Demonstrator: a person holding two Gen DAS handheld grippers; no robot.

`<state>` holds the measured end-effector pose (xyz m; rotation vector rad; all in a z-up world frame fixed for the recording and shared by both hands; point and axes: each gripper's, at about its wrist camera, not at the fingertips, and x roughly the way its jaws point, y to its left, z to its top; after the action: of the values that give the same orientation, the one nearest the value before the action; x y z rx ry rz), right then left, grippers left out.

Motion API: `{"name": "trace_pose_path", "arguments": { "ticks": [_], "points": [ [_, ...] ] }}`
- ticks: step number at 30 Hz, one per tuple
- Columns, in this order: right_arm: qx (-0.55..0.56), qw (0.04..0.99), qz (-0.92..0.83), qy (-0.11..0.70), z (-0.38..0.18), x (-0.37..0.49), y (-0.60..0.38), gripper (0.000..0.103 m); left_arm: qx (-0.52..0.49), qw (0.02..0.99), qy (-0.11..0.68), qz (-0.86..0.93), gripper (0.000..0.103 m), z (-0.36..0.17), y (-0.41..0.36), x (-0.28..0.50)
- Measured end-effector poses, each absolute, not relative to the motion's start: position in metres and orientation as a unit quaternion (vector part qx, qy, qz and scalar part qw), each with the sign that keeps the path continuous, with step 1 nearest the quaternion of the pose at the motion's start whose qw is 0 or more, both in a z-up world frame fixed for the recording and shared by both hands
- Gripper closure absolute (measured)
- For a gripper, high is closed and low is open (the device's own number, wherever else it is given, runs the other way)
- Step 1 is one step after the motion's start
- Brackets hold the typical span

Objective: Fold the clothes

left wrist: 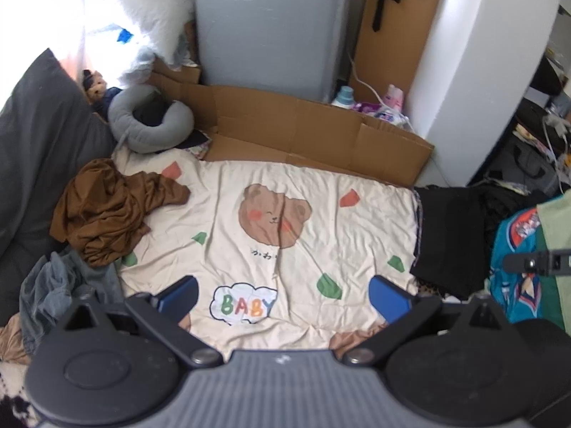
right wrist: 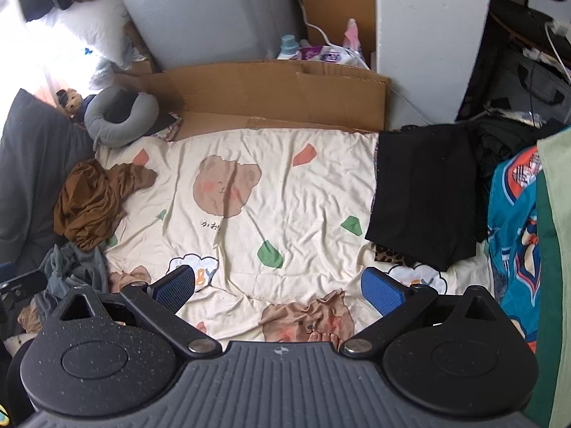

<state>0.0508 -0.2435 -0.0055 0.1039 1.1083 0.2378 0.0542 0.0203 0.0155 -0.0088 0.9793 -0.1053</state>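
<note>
both grippers hang above the cream bear-print blanket [left wrist: 321, 185] with nothing in them: the left gripper [left wrist: 283, 294] has its blue pads spread wide over the "baby" cloud print, and the right gripper [right wrist: 278, 287] is just as wide apart over a rumpled fold of the same blanket, with bare toes [right wrist: 326, 338] showing just under its body.

the clothes to fold sit off to the edges. a crumpled brown garment [left wrist: 107, 210] lies in a heap on the blanket's left side, with a grey-blue garment [left wrist: 60, 285] bunched just below it. a black piece [right wrist: 424, 192] lies flat and squared on the right edge, looking already folded. the middle of the blanket is bare, so i judge the next garment is not yet picked.

risks from here: the brown heap is tangled, so a pinch may take two layers or a sleeve only, and the garment would come up twisted rather than spread. pinching too deep could catch the blanket as well and drag it, wrinkling the work area further. the grey-blue garment touches the brown one, so pulling one may tow the other. a grey neck pillow [left wrist: 150, 121] and flattened cardboard [left wrist: 303, 132] lie at the far edge, where a wide sweep might snag. on the right, a careless pass could knock the black piece out of shape.
</note>
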Motion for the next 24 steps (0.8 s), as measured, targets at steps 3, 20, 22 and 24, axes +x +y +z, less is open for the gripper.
{"name": "trace_pose_path", "arguments": {
  "ticks": [3, 20, 22, 24],
  "points": [
    [0.042, 0.842, 0.122, 0.524, -0.004, 0.047, -0.234, 0.001, -0.024, 0.881, 0.47, -0.041, 0.0, 0.014, 0.023, 0.05],
    [-0.001, 0.838, 0.151, 0.525, -0.011, 0.028, -0.203, 0.001, -0.045, 0.879, 0.476, -0.004, 0.0, 0.007, 0.026, 0.038],
    [0.0, 0.837, 0.149, 0.526, -0.011, 0.026, -0.202, 0.001, -0.042, 0.877, 0.479, -0.005, 0.0, 0.005, 0.023, 0.038],
    [0.0, 0.835, 0.145, 0.53, -0.012, 0.023, -0.202, 0.001, -0.035, 0.875, 0.483, -0.007, 0.001, 0.003, 0.02, 0.038]
  ]
}}
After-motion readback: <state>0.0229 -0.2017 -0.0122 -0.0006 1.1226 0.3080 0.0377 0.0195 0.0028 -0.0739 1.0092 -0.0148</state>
